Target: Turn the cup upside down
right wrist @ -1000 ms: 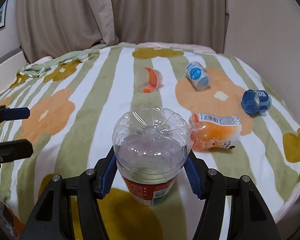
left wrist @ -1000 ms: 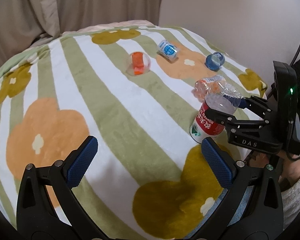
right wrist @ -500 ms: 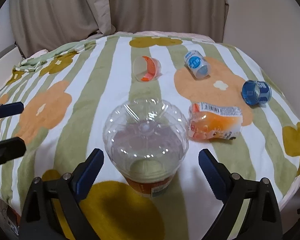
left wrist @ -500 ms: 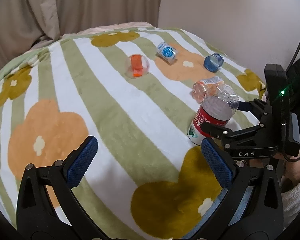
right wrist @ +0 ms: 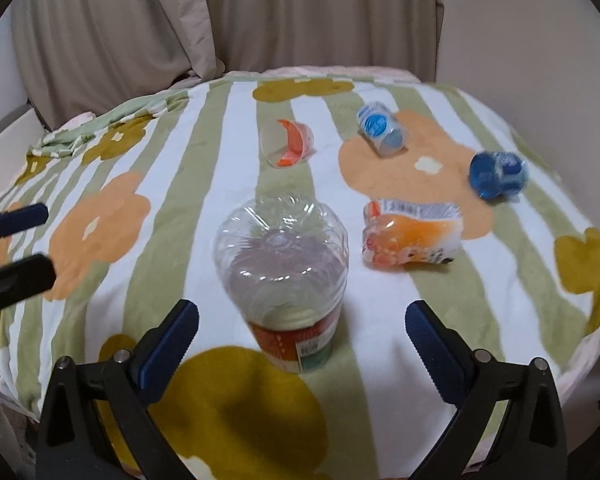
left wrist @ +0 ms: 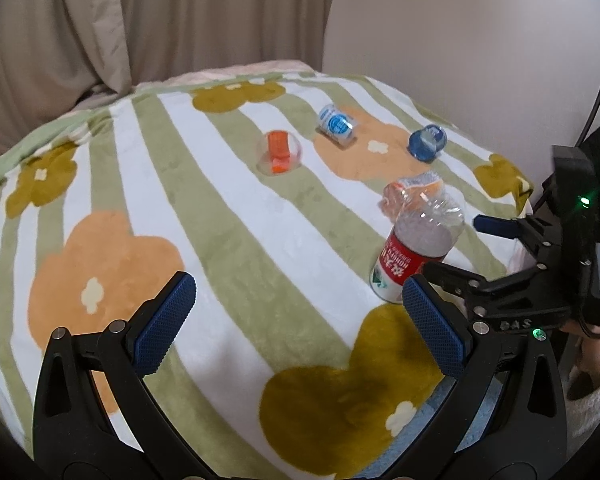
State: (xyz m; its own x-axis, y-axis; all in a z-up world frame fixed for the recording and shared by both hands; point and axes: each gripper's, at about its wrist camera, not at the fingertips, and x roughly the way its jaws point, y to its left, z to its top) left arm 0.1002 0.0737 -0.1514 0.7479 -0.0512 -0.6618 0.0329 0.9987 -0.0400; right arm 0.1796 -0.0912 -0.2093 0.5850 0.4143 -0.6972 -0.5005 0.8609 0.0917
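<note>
Standing upside down on the striped blanket [right wrist: 204, 128], the clear cup with the red label [right wrist: 284, 276] is no longer clamped: a second ago it was pinched between the blue pads of the right gripper [right wrist: 302, 330], whose jaws are now spread wide and drawn back clear of it. The left gripper [left wrist: 296, 318] is held low over the blanket, jaws wide apart and empty, unchanged. An orange cup [right wrist: 412, 238], a red-banded cup [right wrist: 288, 146] and two blue cups are seen lying on their sides beyond.
</note>
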